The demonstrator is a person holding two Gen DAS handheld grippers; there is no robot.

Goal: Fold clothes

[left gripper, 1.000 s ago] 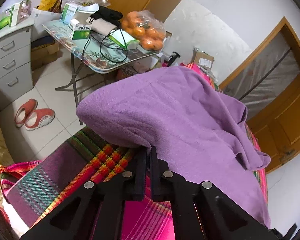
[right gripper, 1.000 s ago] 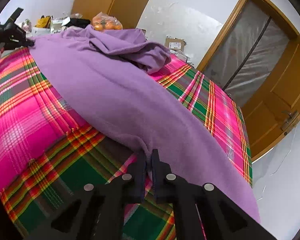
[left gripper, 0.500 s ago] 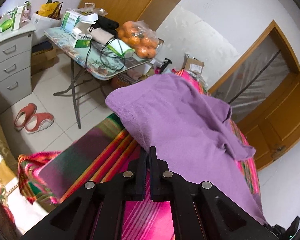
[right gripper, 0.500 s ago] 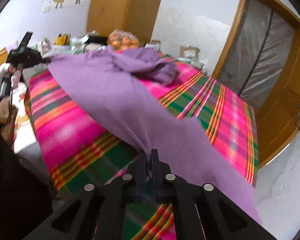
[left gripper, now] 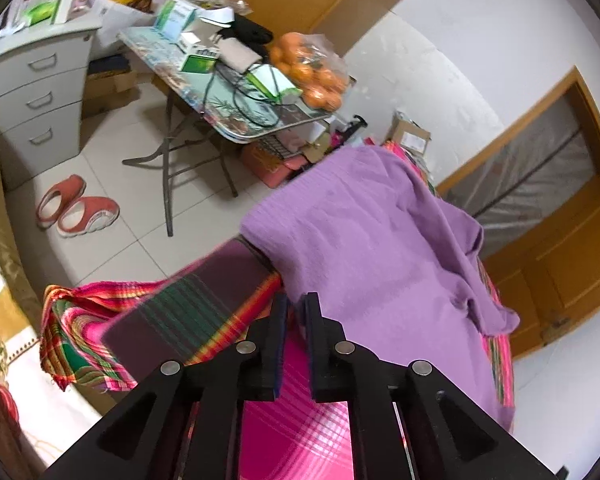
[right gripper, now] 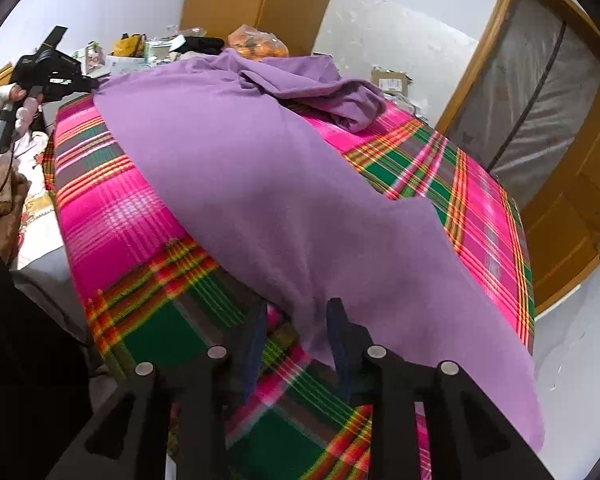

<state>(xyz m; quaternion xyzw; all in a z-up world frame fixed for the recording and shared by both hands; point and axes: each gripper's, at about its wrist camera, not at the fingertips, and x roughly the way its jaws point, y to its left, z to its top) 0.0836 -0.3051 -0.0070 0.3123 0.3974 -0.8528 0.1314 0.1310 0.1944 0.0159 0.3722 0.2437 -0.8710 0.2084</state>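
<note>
Left wrist view: left gripper [left gripper: 296, 304] is sitting at the 6 o'clock edge with its jaws narrow and opening; the hem of the purple garment [left gripper: 380, 248] is lying in the slim gap between the fingers [left gripper: 278, 320], and I cannot tell whether the pads are still pressing it. The garment is spreading from the fingertips toward 1 o'clock over the plaid bedspread [left gripper: 180, 320], which is showing at 8 o'clock. A folding table [left gripper: 220, 120] with a bag of oranges [left gripper: 312, 72] is standing at 11 o'clock, red slippers [left gripper: 76, 208] on the floor at 9 o'clock. Right wrist view: right gripper [right gripper: 296, 312] is opening, jaws about half wide, a fold of the garment [right gripper: 260, 168] hanging between them without either pad pressing on it. The garment is running diagonally from 6 toward 11 o'clock across the bedspread [right gripper: 108, 208], bunching near 12 o'clock. The left gripper [right gripper: 52, 72] is showing at 10 o'clock, at the garment's far corner.
</note>
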